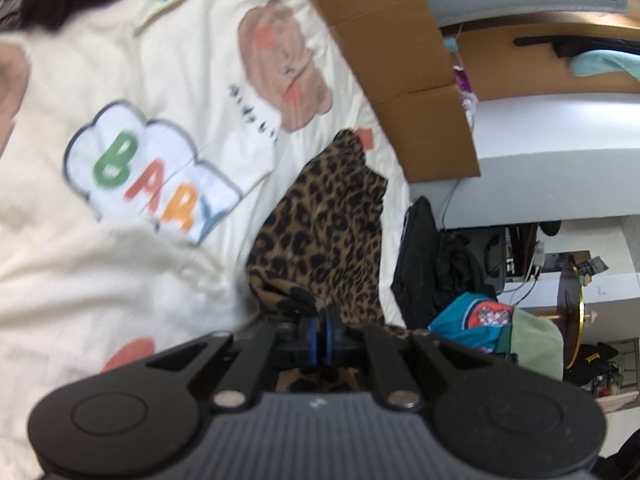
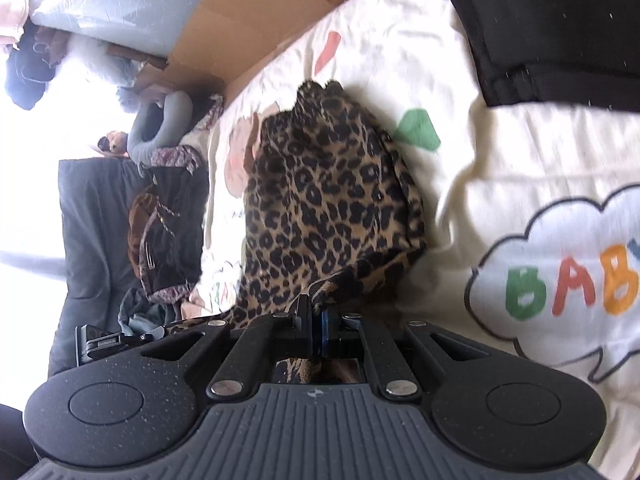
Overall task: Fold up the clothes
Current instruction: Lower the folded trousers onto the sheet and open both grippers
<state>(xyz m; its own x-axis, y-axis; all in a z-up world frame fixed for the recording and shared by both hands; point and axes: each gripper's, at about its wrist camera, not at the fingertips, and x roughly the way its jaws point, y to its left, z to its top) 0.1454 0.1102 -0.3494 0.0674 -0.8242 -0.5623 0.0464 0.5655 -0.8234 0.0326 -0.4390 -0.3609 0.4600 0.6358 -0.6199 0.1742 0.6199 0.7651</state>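
On a cream bedspread [image 1: 80, 260] printed with a cloud reading "BABY" [image 1: 152, 184] and a brown bear [image 1: 284, 68], a leopard-print garment [image 1: 324, 232] lies bunched near the bed's edge, stretching away from the left gripper [image 1: 320, 330]. That gripper's blue-padded jaws are pressed together on a fold of the leopard fabric (more of the print shows beneath the fingers). To the right, flattened cardboard [image 1: 404, 64] leans along the bed, and beyond the mattress edge sit a black bag [image 1: 420, 256] and a teal and orange bundle [image 1: 476, 320] on the floor.

From the right wrist camera, a dark chair or cushion [image 2: 92, 232] and a black and brown bag [image 2: 160, 232] stand at the far left, off the bed. The same leopard-print garment [image 2: 332, 200] rises in a rumpled mound at centre, resting on the cream bedspread [image 2: 500, 160]. The right gripper [image 2: 316, 332] has its jaws closed tight on the garment's near edge, cloth pinched between the pads. A green printed shape [image 2: 416, 130] lies just beside the mound, a black garment [image 2: 552, 28] covers the upper right corner, and the "BABY" cloud [image 2: 568, 284] sits at far right.
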